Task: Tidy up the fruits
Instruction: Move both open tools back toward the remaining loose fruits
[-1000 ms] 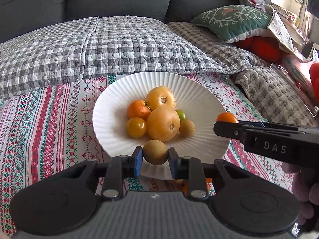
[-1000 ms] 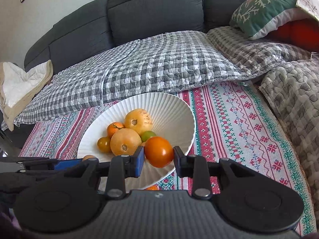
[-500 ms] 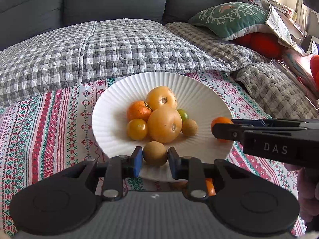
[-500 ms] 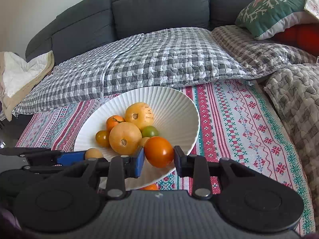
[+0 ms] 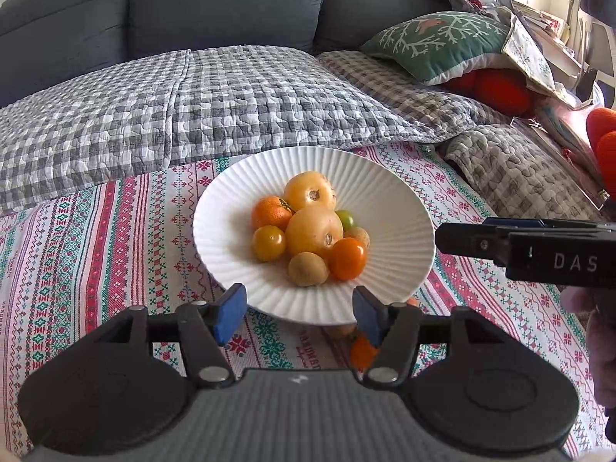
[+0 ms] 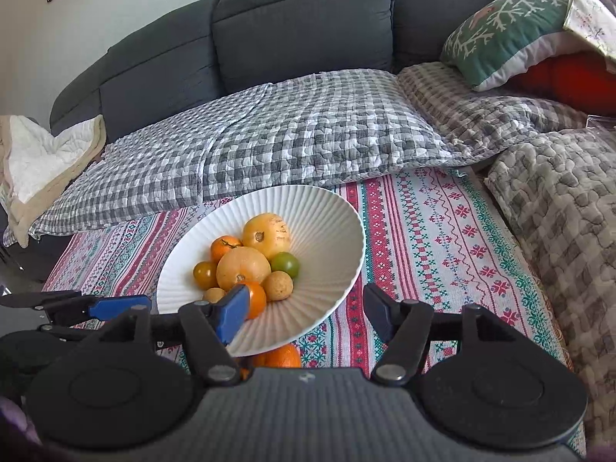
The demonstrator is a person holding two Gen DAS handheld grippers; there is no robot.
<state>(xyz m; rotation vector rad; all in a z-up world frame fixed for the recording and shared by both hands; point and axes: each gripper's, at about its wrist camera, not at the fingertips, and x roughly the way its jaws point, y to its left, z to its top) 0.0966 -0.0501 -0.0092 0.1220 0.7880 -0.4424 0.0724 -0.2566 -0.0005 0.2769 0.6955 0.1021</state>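
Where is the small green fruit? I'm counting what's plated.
In the white plate, the green fruit sits on the pile's right side, behind the large yellow fruit in the left wrist view.

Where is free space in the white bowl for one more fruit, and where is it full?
The white bowl is bare along its right wall, beside the green fruit, and along its far rim. Its middle is crowded around the large yellow fruit. The striped cloth right of the bowl is open.

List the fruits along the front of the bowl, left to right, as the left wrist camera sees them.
Small yellow round tomato → dull tan-yellow round fruit → glossy orange round tomato, all in the white ribbed bowl.
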